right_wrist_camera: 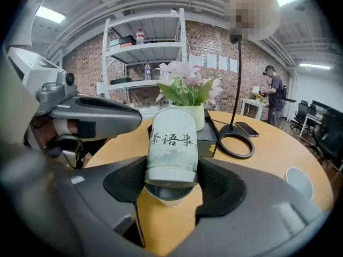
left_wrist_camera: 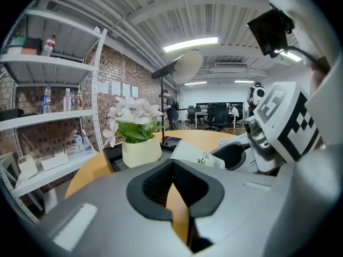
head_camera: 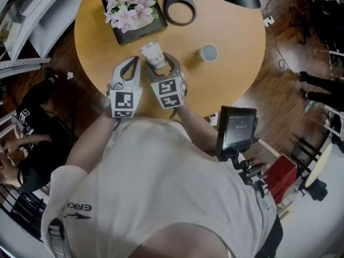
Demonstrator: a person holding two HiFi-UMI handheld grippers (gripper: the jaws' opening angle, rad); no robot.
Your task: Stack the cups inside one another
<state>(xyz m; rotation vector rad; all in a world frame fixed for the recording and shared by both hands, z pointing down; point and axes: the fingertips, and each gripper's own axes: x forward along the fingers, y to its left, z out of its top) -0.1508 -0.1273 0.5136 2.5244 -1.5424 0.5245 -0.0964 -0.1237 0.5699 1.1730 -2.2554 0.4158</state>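
Left tool (left_wrist_camera: 172, 167): jaws together, empty, beside the right one
Right tool (right_wrist_camera: 171, 167): clamped on the printed paper cup (right_wrist_camera: 171, 135), tilted, base toward the hand
Second paper cup (head_camera: 209, 52): upright on the counter (head_camera: 236, 31), well to the right, mouth up
Advice: turn the held cup base-down, centre over that mouth, lower straight, then release

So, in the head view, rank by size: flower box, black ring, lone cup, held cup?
1. flower box
2. black ring
3. held cup and lone cup: unsure, one lies tilted, one is seen from above.
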